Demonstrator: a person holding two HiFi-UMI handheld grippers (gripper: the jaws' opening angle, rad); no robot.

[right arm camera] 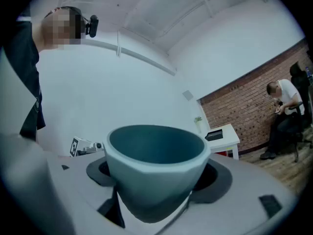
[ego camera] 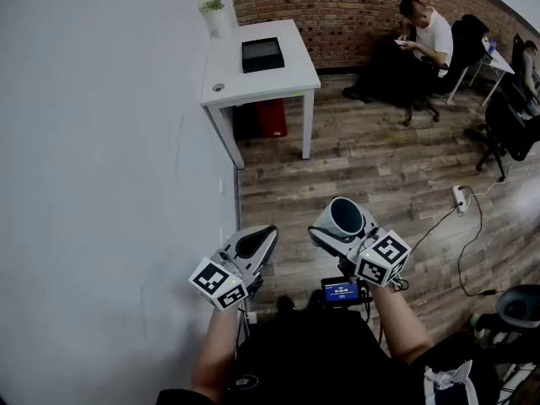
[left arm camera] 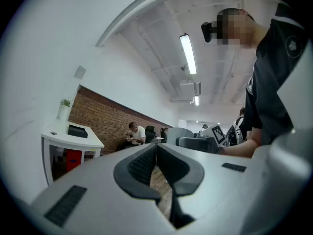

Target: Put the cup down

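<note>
The right tongs (ego camera: 337, 229) are gripping the teal cup (ego camera: 348, 214) between them. The left tongs (left arm camera: 155, 152) are sitting clenched, empty. Only the head view is showing the floor (ego camera: 354, 167) beneath.

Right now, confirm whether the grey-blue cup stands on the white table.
No: the right gripper clamps the grey-blue cup between its jaws, well away from the white table.
</note>
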